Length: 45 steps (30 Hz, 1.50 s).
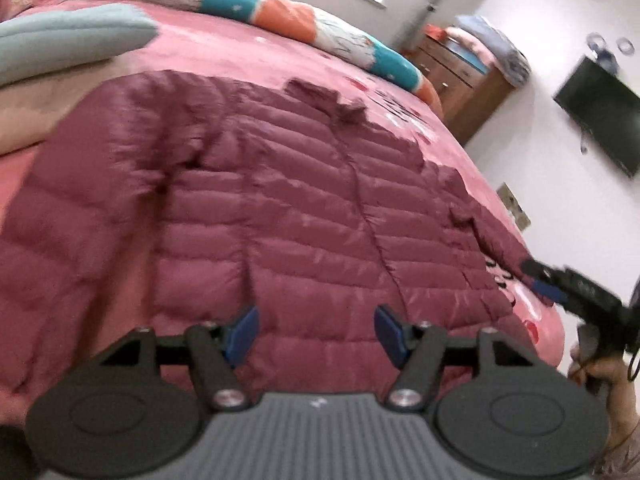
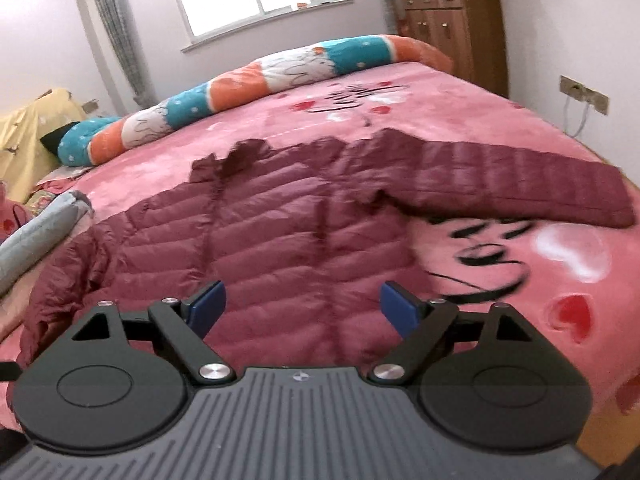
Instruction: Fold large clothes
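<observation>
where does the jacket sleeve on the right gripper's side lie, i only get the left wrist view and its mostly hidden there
observer: that sleeve lies stretched straight out sideways on the pink bedspread, not folded in yet
operator: is the right gripper holding any of it
observer: no, the right gripper is wide open with nothing between its pads; the jacket body lies in front of it

Both wrist views close, angled down across bed [image 1: 248,52], sharing jacket [image 2: 280,220]
</observation>
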Each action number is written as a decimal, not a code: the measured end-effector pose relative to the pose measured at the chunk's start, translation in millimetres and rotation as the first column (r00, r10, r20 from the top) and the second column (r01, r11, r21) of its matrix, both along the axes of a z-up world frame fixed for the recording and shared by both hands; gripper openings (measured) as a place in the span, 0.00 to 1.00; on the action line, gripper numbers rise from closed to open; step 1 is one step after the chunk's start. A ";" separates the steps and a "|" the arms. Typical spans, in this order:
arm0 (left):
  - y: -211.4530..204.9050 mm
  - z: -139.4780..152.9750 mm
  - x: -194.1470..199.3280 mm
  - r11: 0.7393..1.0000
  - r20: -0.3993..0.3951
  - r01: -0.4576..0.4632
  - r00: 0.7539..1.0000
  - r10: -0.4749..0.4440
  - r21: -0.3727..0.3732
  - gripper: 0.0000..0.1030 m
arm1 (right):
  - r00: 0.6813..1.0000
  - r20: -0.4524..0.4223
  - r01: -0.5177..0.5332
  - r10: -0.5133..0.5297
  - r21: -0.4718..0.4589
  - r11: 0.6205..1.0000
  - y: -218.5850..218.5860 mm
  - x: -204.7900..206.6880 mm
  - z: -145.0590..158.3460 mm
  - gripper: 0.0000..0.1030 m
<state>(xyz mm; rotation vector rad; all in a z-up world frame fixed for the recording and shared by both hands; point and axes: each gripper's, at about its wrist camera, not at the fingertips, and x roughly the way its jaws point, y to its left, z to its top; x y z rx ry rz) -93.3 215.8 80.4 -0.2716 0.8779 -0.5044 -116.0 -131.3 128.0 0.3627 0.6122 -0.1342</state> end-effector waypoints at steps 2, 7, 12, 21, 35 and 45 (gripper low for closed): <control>-17.0 -8.7 7.5 0.999 0.030 0.011 0.999 -0.013 0.052 0.62 | 1.000 0.002 -0.013 0.013 -0.030 0.999 13.8 19.9 -9.1 1.00; -45.9 -33.6 23.6 0.977 0.095 0.015 0.995 -0.036 0.210 0.62 | 1.000 -0.027 0.000 -0.001 -0.034 0.999 23.2 51.3 -27.9 1.00; -52.2 -61.9 36.4 0.956 0.115 -0.014 0.993 -0.021 0.294 0.62 | 0.995 -0.083 0.052 -0.059 -0.082 0.995 23.5 83.1 -60.7 1.00; -68.5 -81.2 51.8 0.945 0.152 -0.037 0.988 -0.013 0.326 0.82 | 0.988 -0.138 0.048 -0.067 -0.137 0.989 18.7 105.3 -100.9 1.00; -74.9 -31.0 45.5 0.960 0.162 -0.086 0.986 0.044 0.267 0.81 | 0.997 -0.064 0.035 -0.043 -0.121 0.992 14.7 94.1 -86.4 1.00; -142.0 6.9 63.0 0.970 0.224 -0.028 0.974 -0.028 0.242 0.82 | 0.943 0.176 0.267 -0.283 0.108 0.958 -56.8 53.3 -54.2 1.00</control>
